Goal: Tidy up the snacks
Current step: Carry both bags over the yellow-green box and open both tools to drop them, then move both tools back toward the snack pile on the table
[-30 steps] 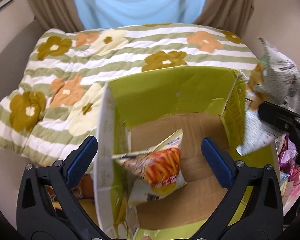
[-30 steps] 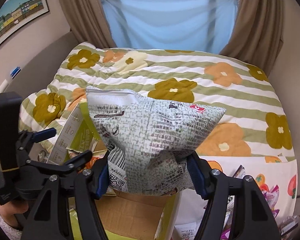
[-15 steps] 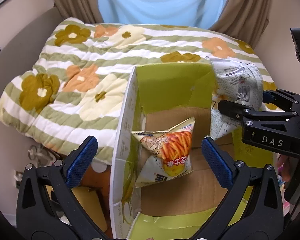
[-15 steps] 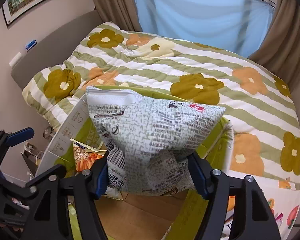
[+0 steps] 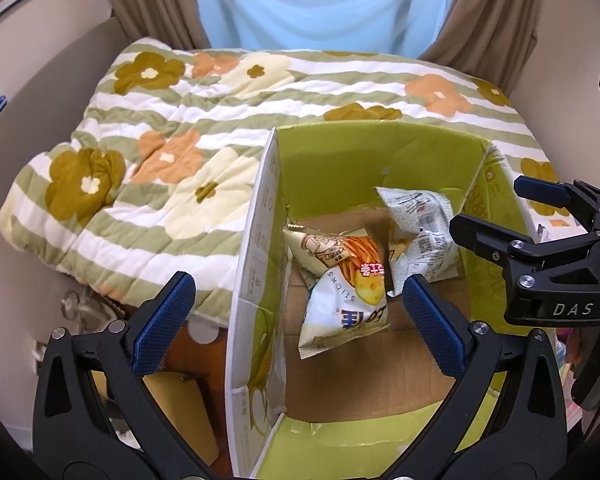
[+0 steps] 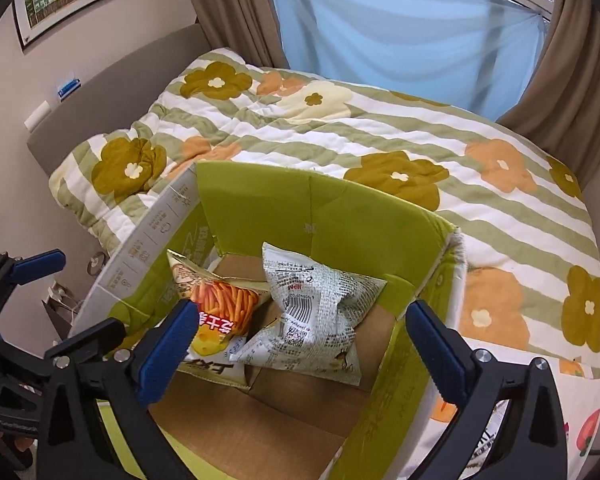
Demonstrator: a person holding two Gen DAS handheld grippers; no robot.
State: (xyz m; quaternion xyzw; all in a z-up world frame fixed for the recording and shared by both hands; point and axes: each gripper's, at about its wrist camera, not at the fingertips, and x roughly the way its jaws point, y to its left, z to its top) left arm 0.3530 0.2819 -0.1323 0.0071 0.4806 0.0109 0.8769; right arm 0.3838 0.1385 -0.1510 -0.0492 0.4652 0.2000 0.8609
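Snack bags (image 5: pixel 342 280) (image 6: pixel 314 312), touching, inside green box (image 5: pixel 372 160) (image 6: pixel 340 220)

My left gripper (image 5: pixel 296 300) hangs with its blue-padded fingers (image 5: pixel 164 316) spread wide, nothing between them. My right gripper (image 6: pixel 300 336) is likewise parted, pads (image 6: pixel 436 344) well apart and holding nothing. In the left wrist view my right gripper (image 5: pixel 496 212) reaches in from the right side, tilted, probably a little higher than the left.

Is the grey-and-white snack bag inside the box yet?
Inside. The grey-and-white bag lies on the box floor, leaning on the orange sticks bag, and the right gripper is open above it.
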